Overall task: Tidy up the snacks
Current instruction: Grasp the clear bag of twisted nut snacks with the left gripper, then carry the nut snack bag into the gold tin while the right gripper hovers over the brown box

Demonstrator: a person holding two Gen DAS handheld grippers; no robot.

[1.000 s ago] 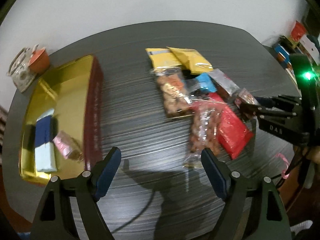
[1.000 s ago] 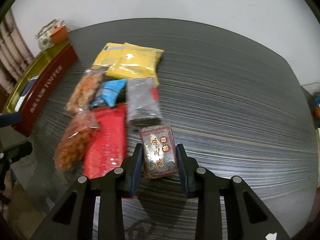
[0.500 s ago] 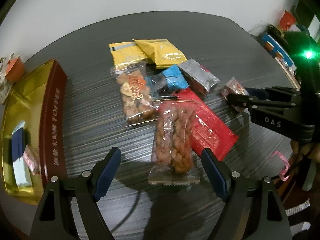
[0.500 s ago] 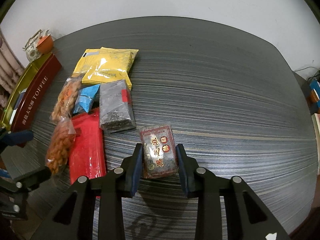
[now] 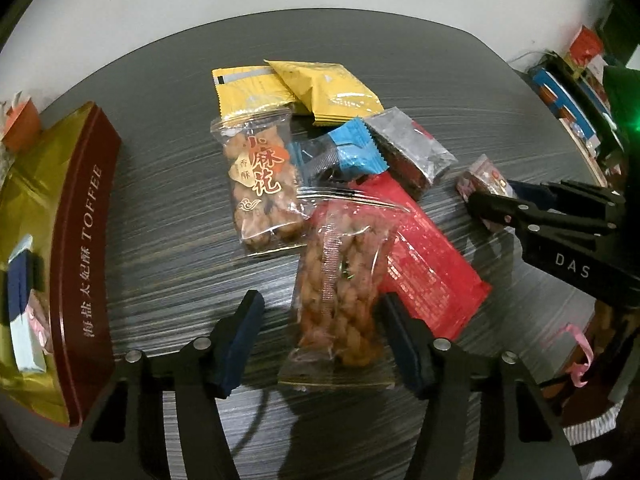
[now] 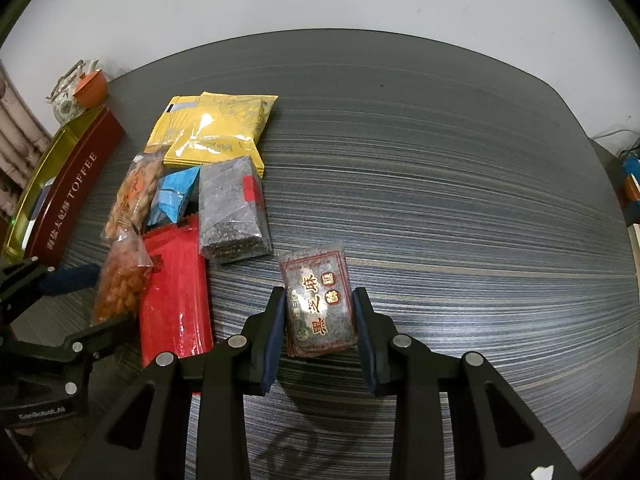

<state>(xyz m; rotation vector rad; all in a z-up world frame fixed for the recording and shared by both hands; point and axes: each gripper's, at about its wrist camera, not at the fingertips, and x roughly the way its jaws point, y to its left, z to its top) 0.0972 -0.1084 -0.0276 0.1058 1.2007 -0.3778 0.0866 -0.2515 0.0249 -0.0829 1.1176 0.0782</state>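
A clear packet of fried dough twists (image 5: pixel 340 288) lies on the dark table, partly over a red packet (image 5: pixel 428 264). My left gripper (image 5: pixel 322 342) straddles its near end. The jaws are closing, and a gap remains at the left pad (image 5: pixel 240 340). My right gripper (image 6: pixel 320 336) is shut on a dark sesame-candy packet (image 6: pixel 318 300), a little right of the pile. A maroon and gold toffee tin (image 5: pixel 80 240) stands open at the left with wrapped pieces inside.
The pile also holds two yellow packets (image 5: pixel 320 88), a labelled packet of twists (image 5: pixel 260 192), a blue packet (image 5: pixel 352 152) and a dark grey one (image 5: pixel 412 152). A teapot and orange cup (image 6: pixel 80 88) stand behind the tin. Shelves with boxes (image 5: pixel 568 92) lie past the table's right edge.
My left gripper moved from beside the tin over to the pile and sank around the dough twist packet, and its jaws narrowed. The right gripper kept its hold on the sesame packet.
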